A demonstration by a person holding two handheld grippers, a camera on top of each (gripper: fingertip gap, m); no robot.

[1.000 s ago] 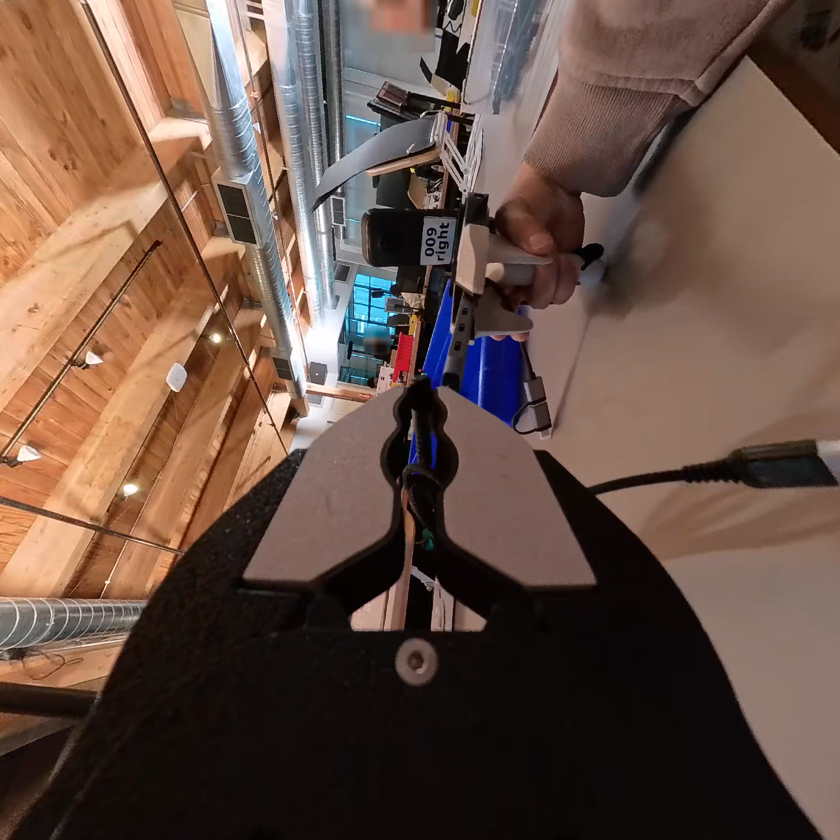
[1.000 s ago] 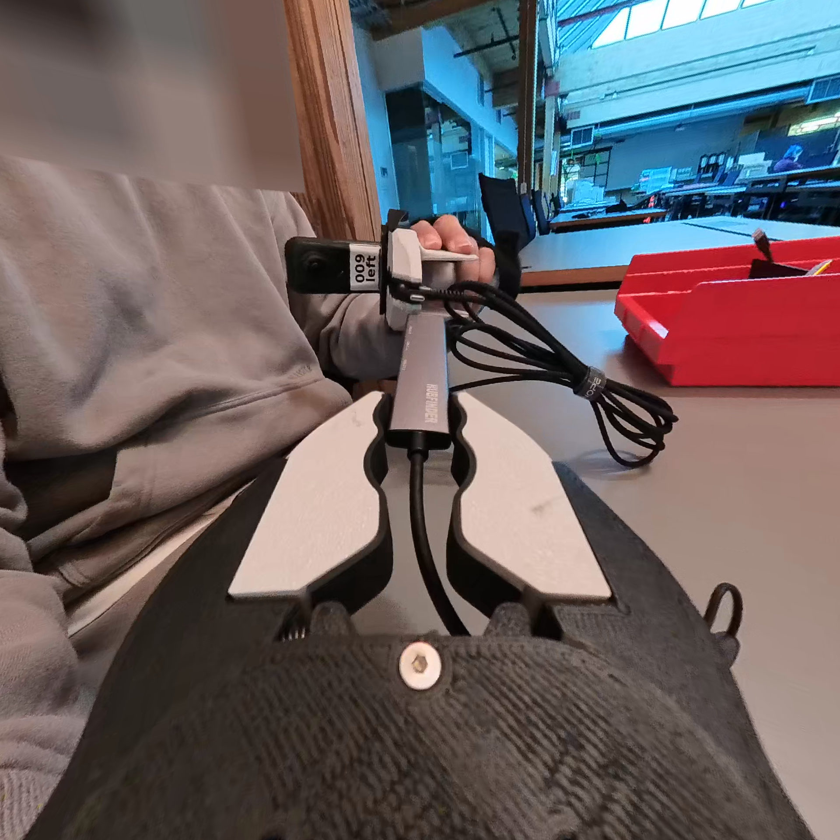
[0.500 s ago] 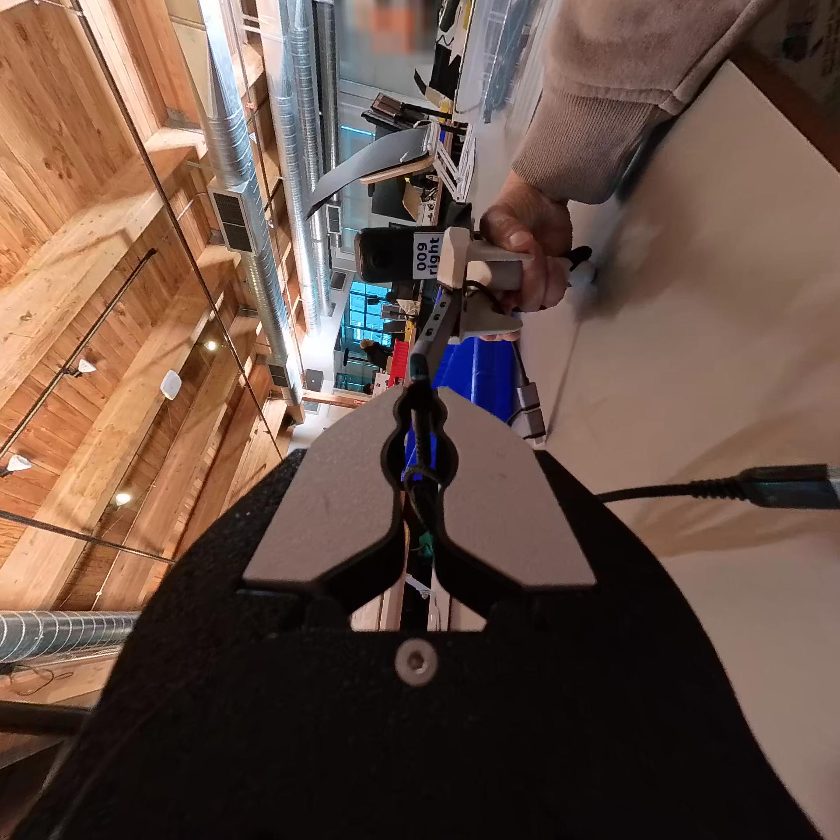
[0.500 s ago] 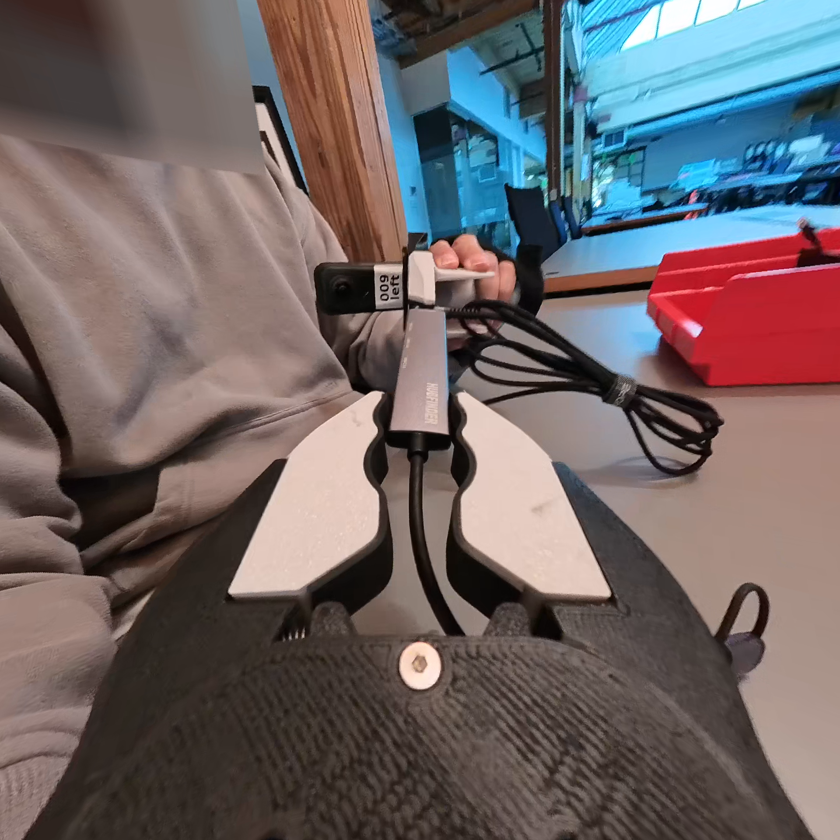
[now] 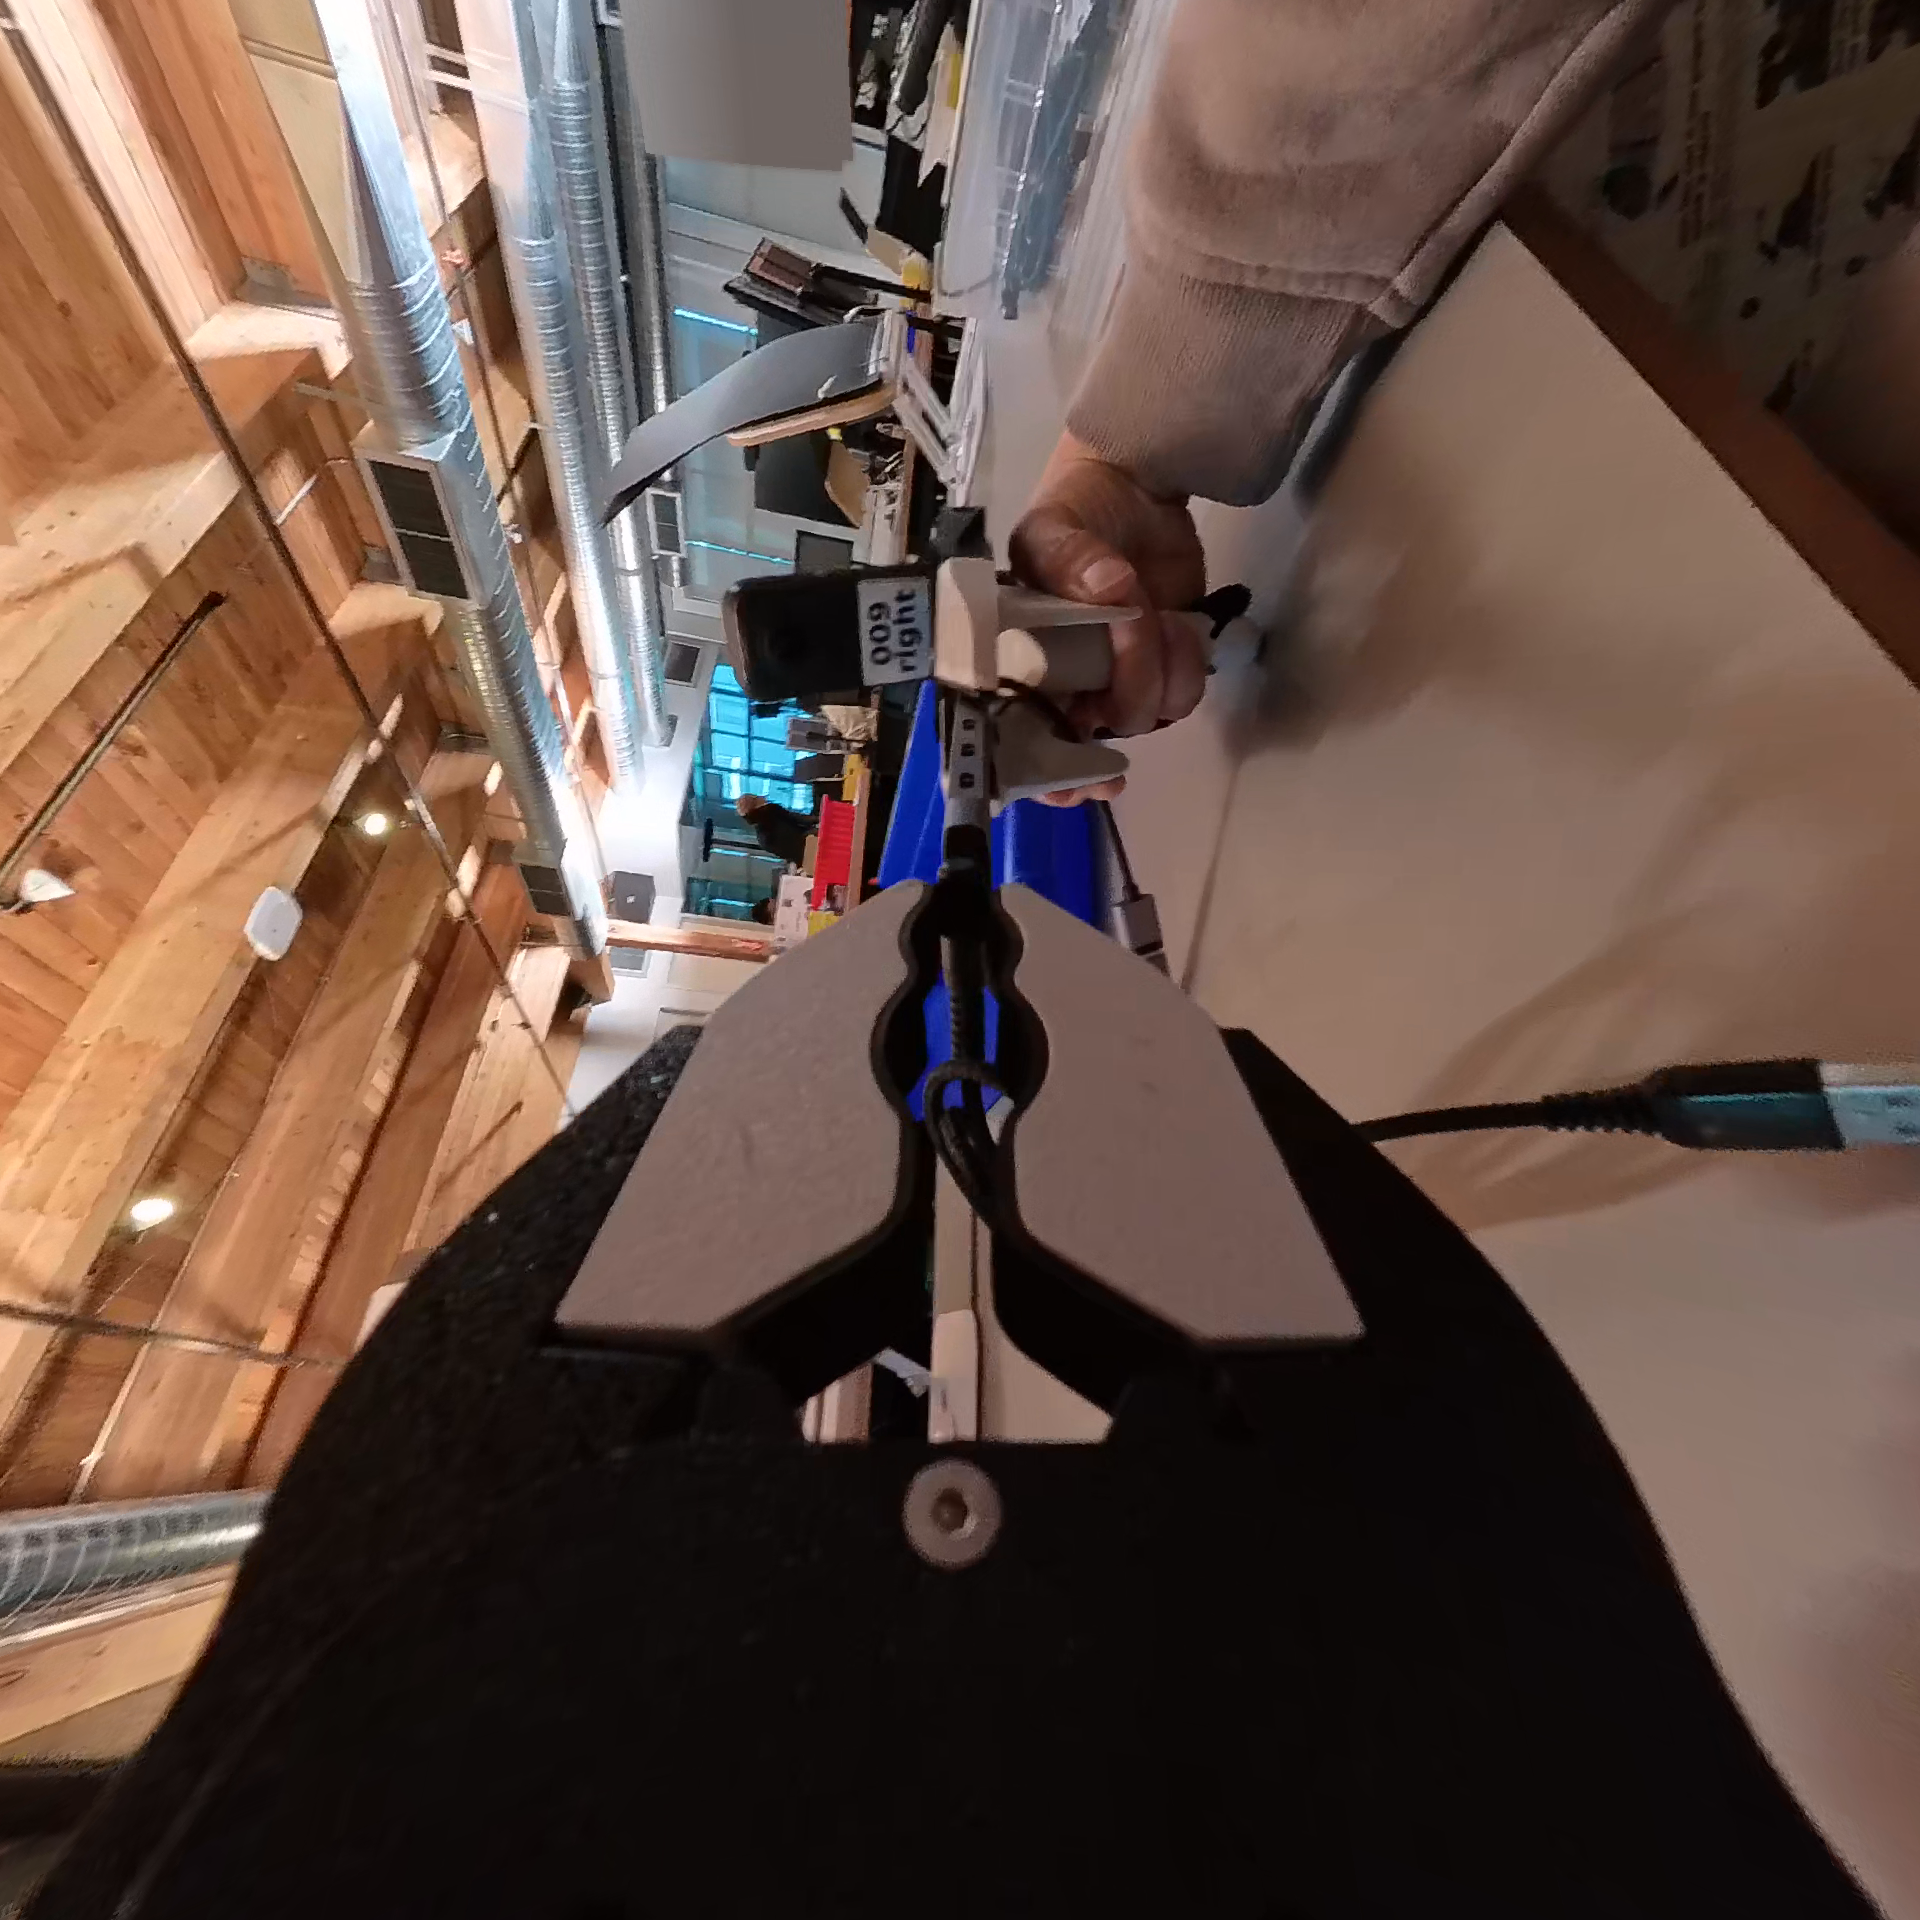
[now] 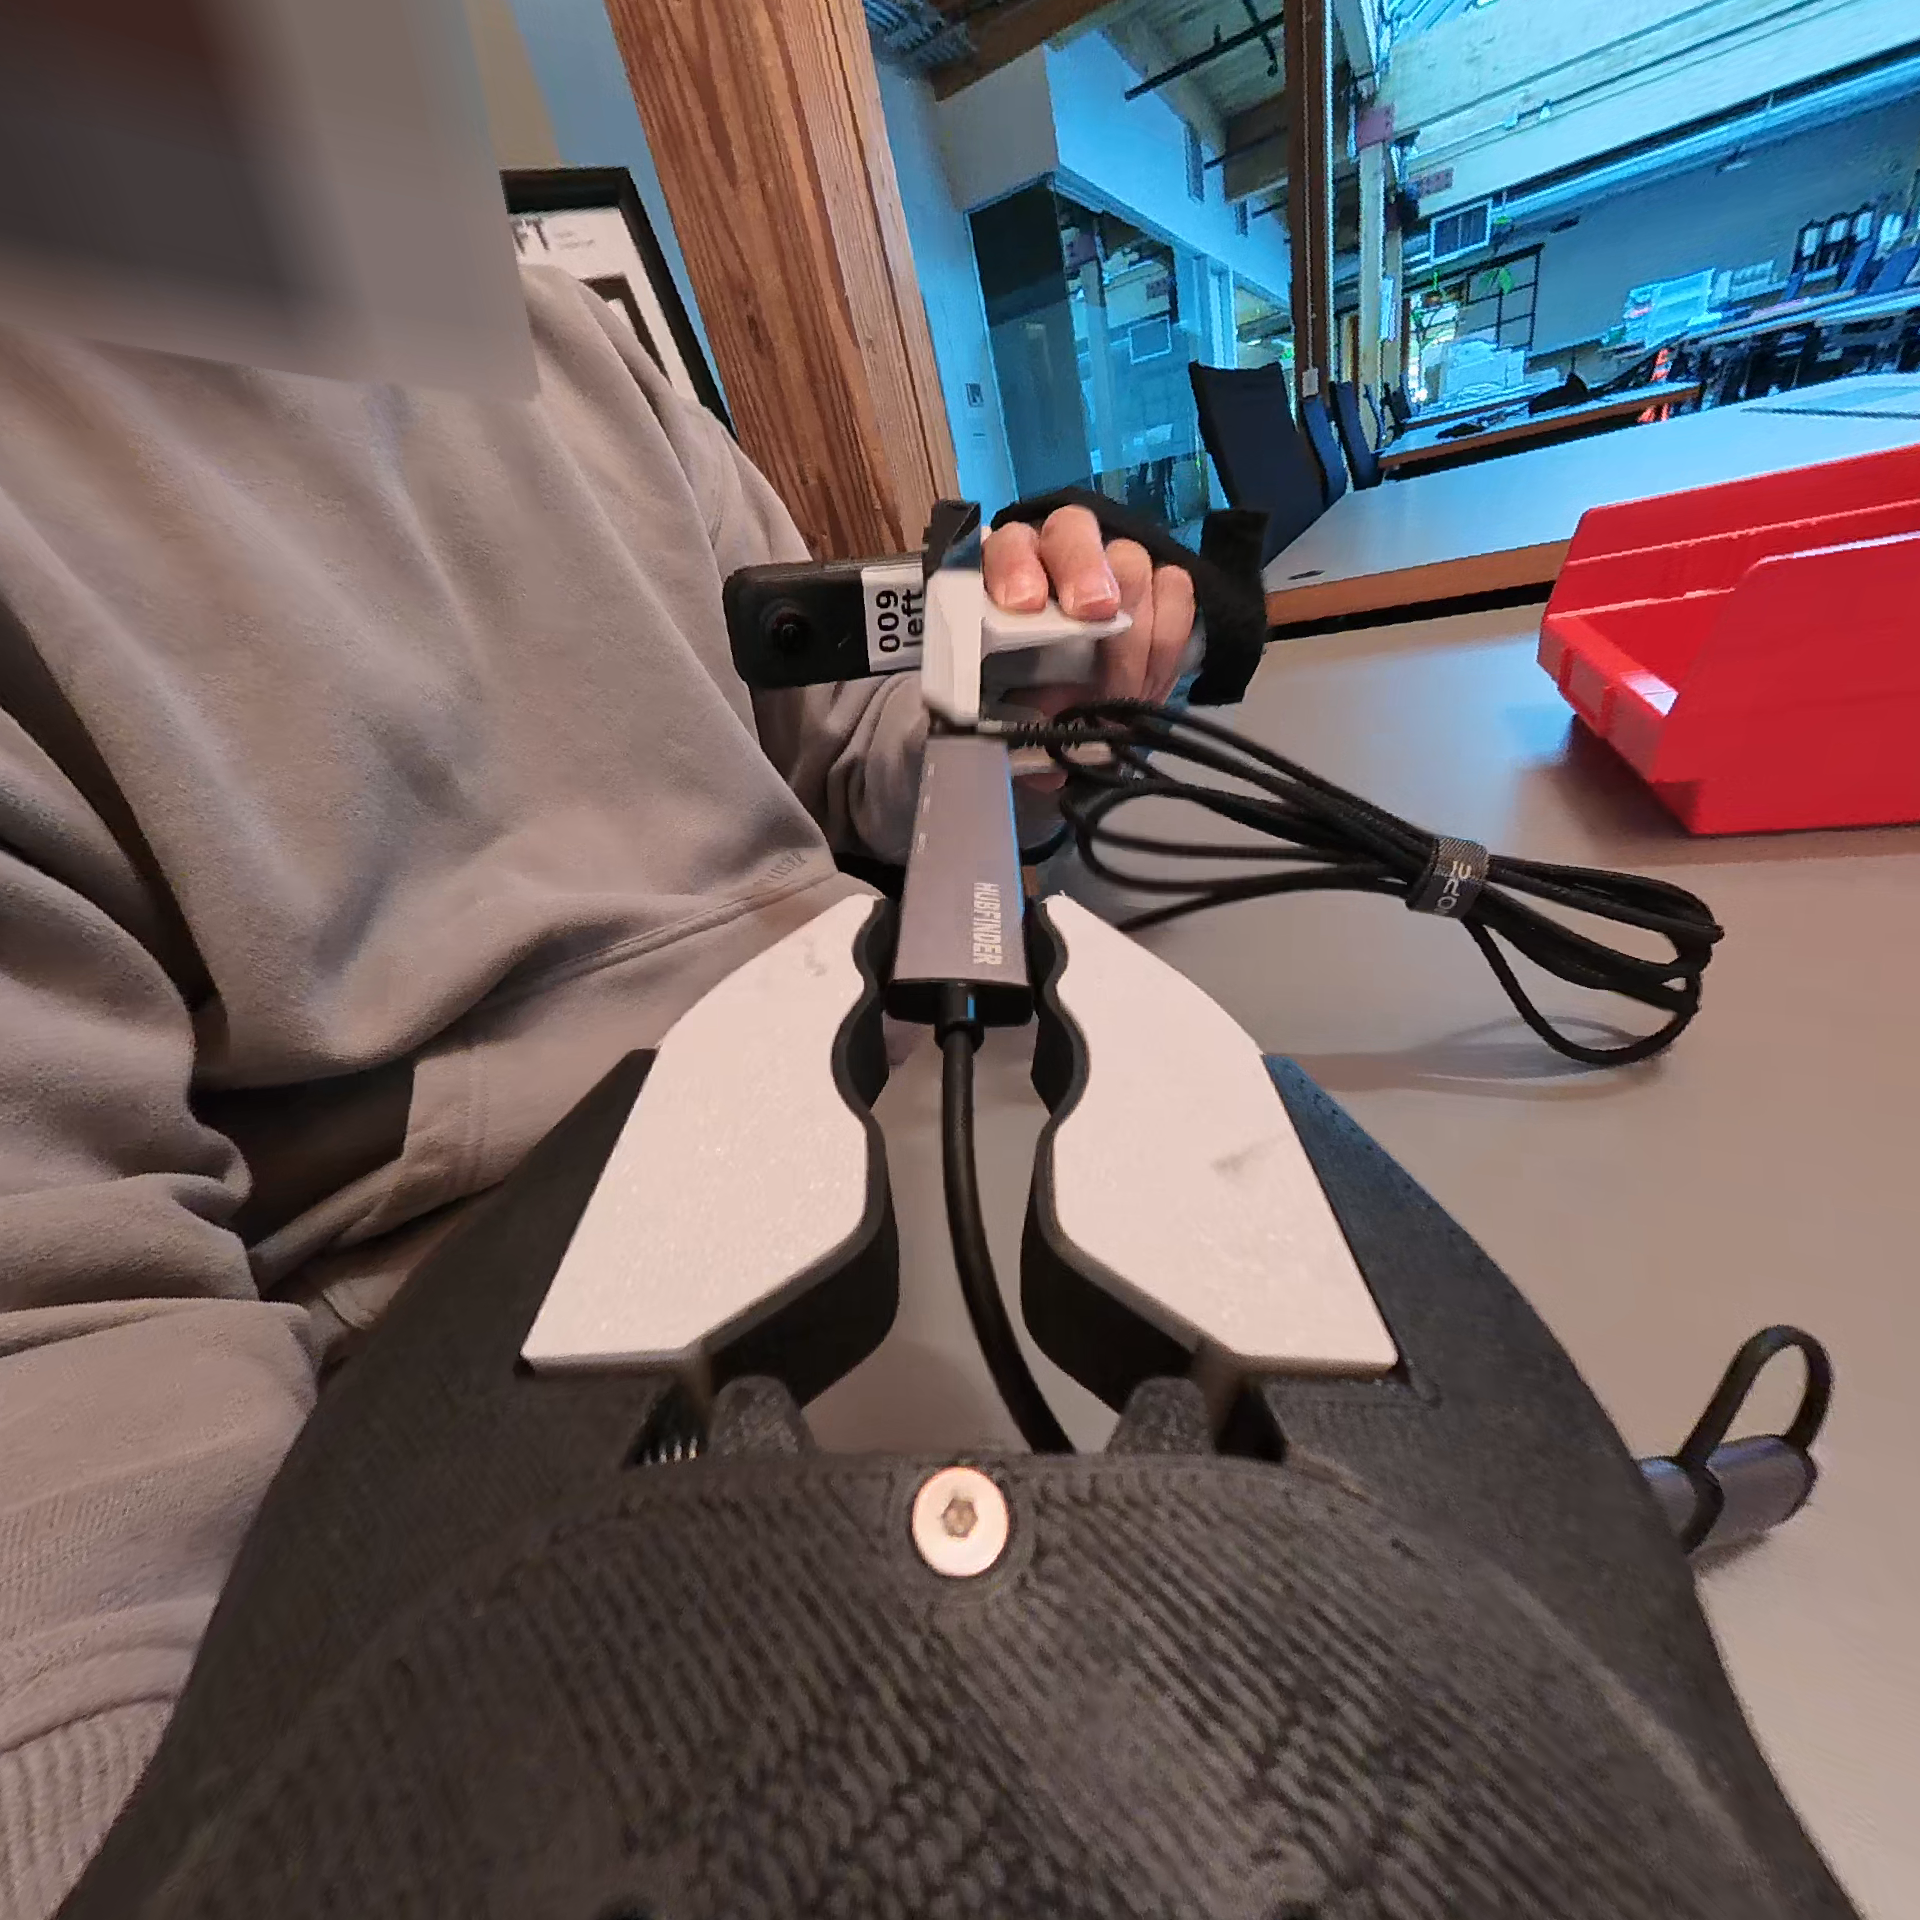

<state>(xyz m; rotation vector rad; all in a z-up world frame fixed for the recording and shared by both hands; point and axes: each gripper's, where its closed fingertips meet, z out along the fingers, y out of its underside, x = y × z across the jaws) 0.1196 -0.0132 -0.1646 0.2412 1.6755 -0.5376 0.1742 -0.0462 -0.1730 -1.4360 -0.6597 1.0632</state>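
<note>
My right gripper (image 6: 961,935) is shut on a slim grey USB hub (image 6: 961,883) that points away from it. The hub's own black cord (image 6: 971,1195) runs back between the fingers. My left gripper (image 5: 961,920) is shut on the plug end of a black braided cable (image 5: 966,997), in line with the hub (image 5: 964,769). In the right wrist view the left gripper (image 6: 977,644) holds that plug against the hub's far end. The rest of the cable hangs in a strapped bundle (image 6: 1403,862) above the table (image 6: 1558,1195). The other plug (image 5: 1745,1107) dangles at the right.
A red bin (image 6: 1745,665) stands on the table at the right. The hub's grey end connector (image 6: 1735,1475) lies beside my right gripper. A blue bin (image 5: 1039,842) sits behind the hub in the left wrist view. A person's grey sleeve (image 6: 364,727) fills the left side. The tips of one gripper are about 8 cm away from the tips of the other.
The right wrist view has swung left, so the red bin and cable bundle sit farther right. In the left wrist view the hub has lined up straight with the held plug.
</note>
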